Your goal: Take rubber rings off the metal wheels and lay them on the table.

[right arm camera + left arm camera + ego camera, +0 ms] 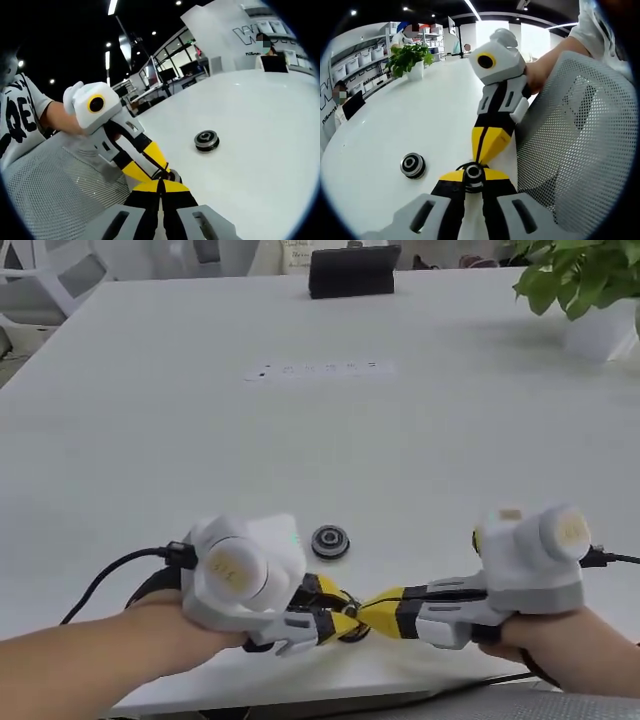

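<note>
So far no ring lies on the desk point(420, 440): the left fingers point(451, 176) squeeze one wheel point(473, 171) at the near edge, the right fingers point(145, 186) pinch its rubber ring point(462, 165), and a second wheel point(330, 540) waits nearby, ring still on.

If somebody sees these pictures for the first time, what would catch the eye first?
Two tools meet tip to tip at the near edge of the white table: the left gripper holds a small wheel in its jaws, and the right gripper touches that wheel's rim with shut jaws. Next comes a second wheel, lying alone on the table just beyond them.
</note>
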Tool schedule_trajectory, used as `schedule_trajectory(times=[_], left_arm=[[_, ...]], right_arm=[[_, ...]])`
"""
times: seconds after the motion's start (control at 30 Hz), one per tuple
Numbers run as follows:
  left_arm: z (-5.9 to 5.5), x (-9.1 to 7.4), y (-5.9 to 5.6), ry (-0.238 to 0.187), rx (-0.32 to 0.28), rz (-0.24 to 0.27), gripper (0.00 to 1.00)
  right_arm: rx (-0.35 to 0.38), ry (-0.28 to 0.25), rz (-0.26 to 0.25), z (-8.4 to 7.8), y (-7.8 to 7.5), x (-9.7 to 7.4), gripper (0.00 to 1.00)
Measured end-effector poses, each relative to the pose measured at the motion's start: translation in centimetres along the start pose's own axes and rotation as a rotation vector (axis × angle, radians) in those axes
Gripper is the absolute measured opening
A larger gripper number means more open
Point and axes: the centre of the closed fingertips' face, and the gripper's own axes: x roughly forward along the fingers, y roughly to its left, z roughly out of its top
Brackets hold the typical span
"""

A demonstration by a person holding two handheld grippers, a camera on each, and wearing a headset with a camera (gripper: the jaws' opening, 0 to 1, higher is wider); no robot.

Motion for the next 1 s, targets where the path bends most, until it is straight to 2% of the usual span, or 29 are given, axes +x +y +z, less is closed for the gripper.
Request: schedule_trajectory(times=[0.17,0.27,0.33,0.4,0.57,0.7,0.87,1.0], left_arm=[[0.0,0.0,0.1,-0.006,-0.015,0.006,0.07],[0.1,0.0,0.1,-0.001,0.010,0.008,0.08],[0.1,-0.1,0.2,0.001,0.005,0.004,0.10],[0.3,-0.3,0.3,-0.011,-0.024,-0.007,0.13],[1.1,-1.2,0.3,-0.040,-0.040,-0.008,0.16],[1.4,-1.9,0.1,-0.058,-0.063,-0.014,0.23],[2.1,-3.0,0.3,-0.087,-0.070,-0.009,0.25],[2.2,-4.0,0.6,-0.099,-0.080,0.001,0.32]], right_arm=[[0.004,0.003,-0.006,0.0,-0.1,-0.2,0.00],[0.007,0.004,-0.010,0.0,-0.3,-0.3,0.00],[0.012,-0.002,-0.008,0.1,-0.3,-0.4,0.00],[0.017,-0.008,-0.006,0.3,-0.3,-0.4,0.00],[0.019,-0.017,0.000,0.8,-0.2,-0.4,0.00],[0.010,-0.019,0.008,1.3,0.0,-0.4,0.00],[0.005,-0.033,0.019,2.0,0.2,-0.4,0.00],[-0.003,-0.036,0.027,2.4,0.4,-0.3,0.00]])
